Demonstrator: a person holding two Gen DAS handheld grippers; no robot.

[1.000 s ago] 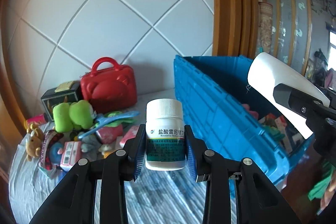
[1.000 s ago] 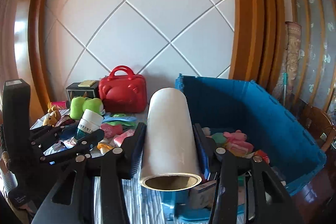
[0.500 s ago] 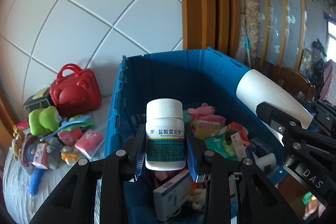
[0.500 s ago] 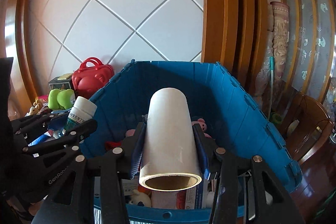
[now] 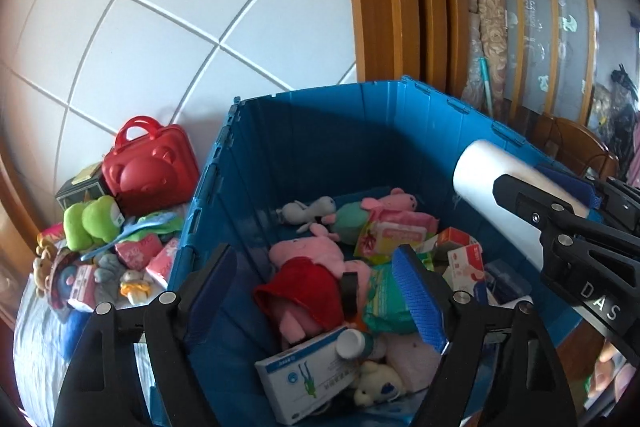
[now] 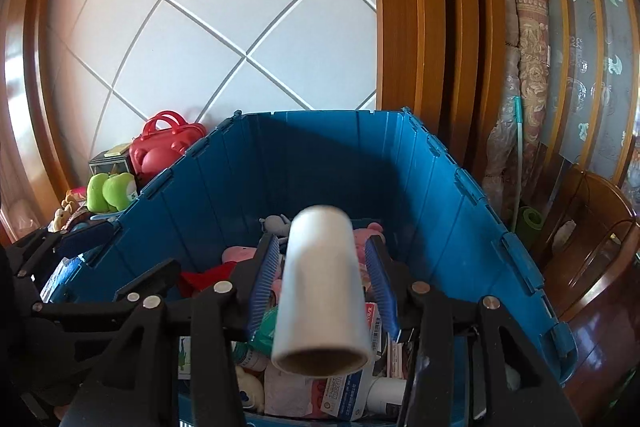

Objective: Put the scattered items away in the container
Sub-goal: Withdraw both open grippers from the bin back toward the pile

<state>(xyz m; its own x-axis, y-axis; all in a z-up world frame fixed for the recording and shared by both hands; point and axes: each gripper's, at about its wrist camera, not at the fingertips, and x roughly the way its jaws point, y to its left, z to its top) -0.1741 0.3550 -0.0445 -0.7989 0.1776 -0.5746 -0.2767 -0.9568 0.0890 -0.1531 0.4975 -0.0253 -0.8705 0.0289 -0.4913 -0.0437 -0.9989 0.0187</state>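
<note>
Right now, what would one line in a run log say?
left tool: opening, nothing between | right tool: opening, white roll between | both over blue bin | bottle in bin

left hand-held gripper (image 5: 320, 291) opening, empty | right hand-held gripper (image 6: 322, 277) opening

Ribbed blue plastic bin (image 5: 256, 163); glossy red plastic case (image 5: 150, 167); soft plush pig (image 5: 308, 267); smooth white roll (image 6: 322, 291); varnished wood frame (image 6: 404, 7).
</note>
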